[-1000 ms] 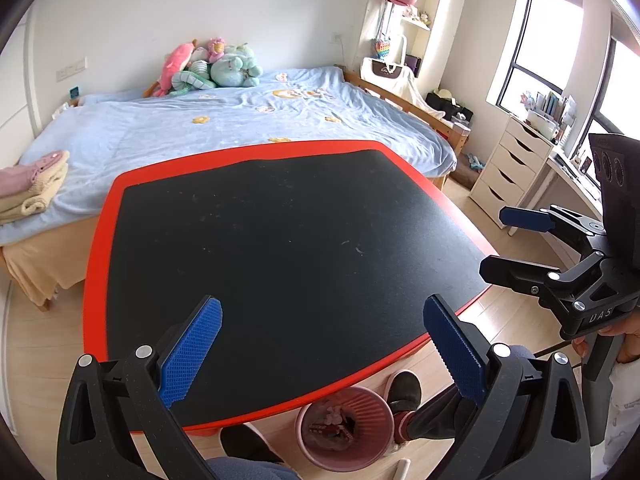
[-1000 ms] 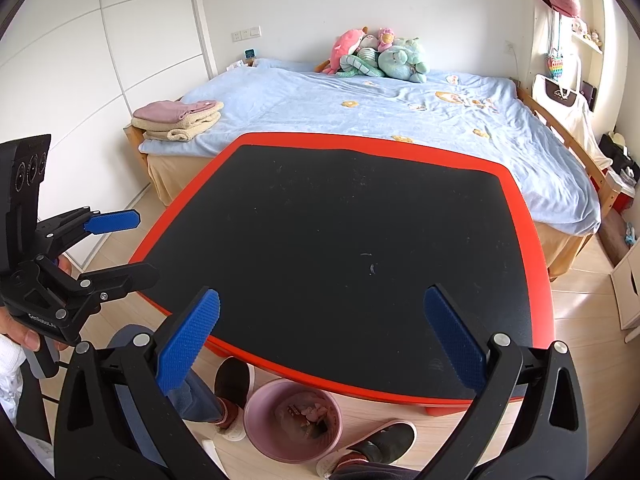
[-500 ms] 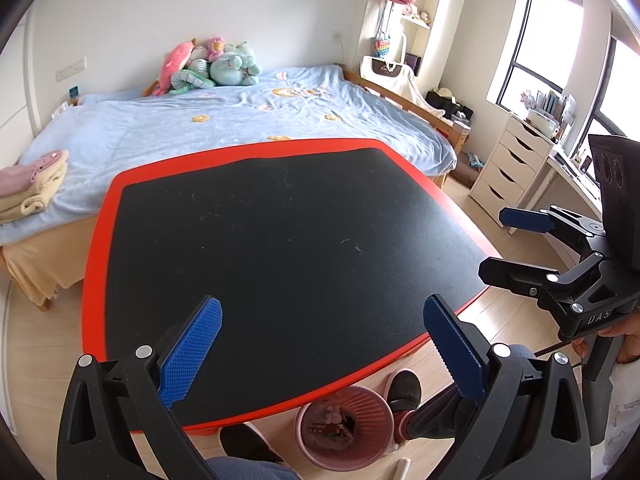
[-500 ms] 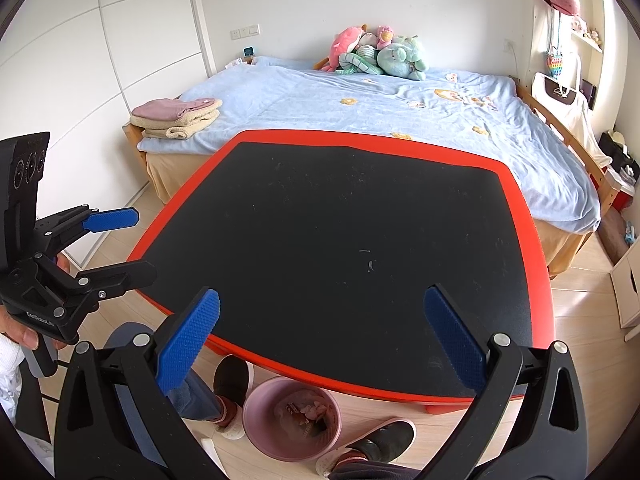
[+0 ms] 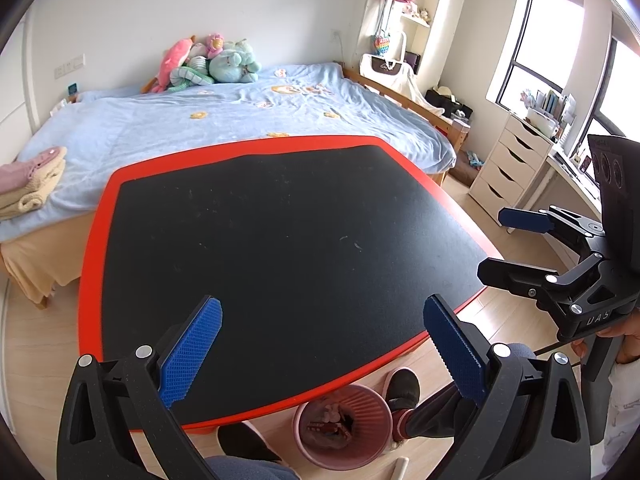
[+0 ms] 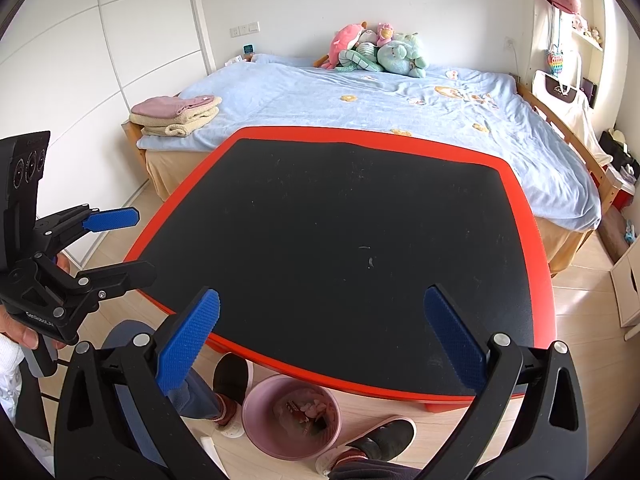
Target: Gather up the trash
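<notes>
Both grippers, left (image 5: 322, 354) and right (image 6: 322, 344), gape wide and empty over the bare table (image 5: 96, 248); trash sits in the bin (image 6: 256, 432), likely light, crushable scraps, best pinched mid-body.

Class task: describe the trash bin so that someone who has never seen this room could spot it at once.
Find the black table with the red rim. On the floor under its near edge, between the person's shoes, stands the bin. It is the only round pink tub there, ribbed, with scraps inside.
</notes>
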`<control>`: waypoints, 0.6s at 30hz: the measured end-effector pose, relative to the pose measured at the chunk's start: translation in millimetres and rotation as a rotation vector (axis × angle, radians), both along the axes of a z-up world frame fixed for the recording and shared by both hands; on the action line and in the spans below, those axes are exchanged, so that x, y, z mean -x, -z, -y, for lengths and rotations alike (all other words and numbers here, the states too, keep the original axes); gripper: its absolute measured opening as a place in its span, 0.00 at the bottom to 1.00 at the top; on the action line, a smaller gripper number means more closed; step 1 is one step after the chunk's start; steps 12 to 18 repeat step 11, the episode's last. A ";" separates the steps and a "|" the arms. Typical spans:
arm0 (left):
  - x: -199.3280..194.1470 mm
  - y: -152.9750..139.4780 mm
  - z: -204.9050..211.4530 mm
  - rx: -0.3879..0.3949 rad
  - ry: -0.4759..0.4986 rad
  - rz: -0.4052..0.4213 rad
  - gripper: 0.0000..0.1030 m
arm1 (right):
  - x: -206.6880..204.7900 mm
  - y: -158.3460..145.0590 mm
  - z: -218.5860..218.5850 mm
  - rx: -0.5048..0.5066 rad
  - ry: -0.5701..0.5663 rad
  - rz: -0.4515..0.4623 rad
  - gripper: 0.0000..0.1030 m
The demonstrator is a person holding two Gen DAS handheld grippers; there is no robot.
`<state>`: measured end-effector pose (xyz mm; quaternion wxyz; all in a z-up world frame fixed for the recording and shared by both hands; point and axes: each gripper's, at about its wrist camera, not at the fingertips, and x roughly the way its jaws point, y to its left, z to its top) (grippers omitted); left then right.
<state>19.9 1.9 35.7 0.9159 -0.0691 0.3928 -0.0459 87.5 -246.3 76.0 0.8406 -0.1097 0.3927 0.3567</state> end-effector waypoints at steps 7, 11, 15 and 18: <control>-3.4 6.3 2.7 -0.039 -0.006 -0.020 0.94 | -0.4 4.6 0.5 0.002 -0.001 -0.004 0.97; -4.8 9.4 -0.1 -0.030 -0.013 -0.022 0.94 | -0.1 8.2 1.1 0.005 -0.005 -0.009 0.97; -4.8 9.4 -0.1 -0.030 -0.013 -0.022 0.94 | -0.1 8.2 1.1 0.005 -0.005 -0.009 0.97; -4.8 9.4 -0.1 -0.030 -0.013 -0.022 0.94 | -0.1 8.2 1.1 0.005 -0.005 -0.009 0.97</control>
